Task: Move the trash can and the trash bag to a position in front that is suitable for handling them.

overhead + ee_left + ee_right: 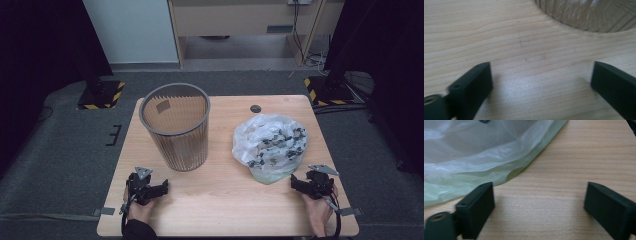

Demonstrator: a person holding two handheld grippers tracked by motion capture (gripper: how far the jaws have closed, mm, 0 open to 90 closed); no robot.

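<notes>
A grey ribbed wastebasket [176, 125] stands upright on the left half of the wooden table [225, 195]. A crumpled translucent plastic bag [270, 145] with dark print lies on the right half. My left gripper [161, 188] rests low near the front left, just short of the basket's base [589, 15], jaws wide apart with bare wood between them. My right gripper [296, 183] sits at the front right, open, its jaws beside the bag's pale green edge [486, 165] without touching it.
A round cable hole [255, 108] sits in the table near its far edge. Beyond the table are grey carpet, black stands with yellow-striped bases [102, 95], and a wooden cabinet [240, 20]. Bare wood lies between basket and bag.
</notes>
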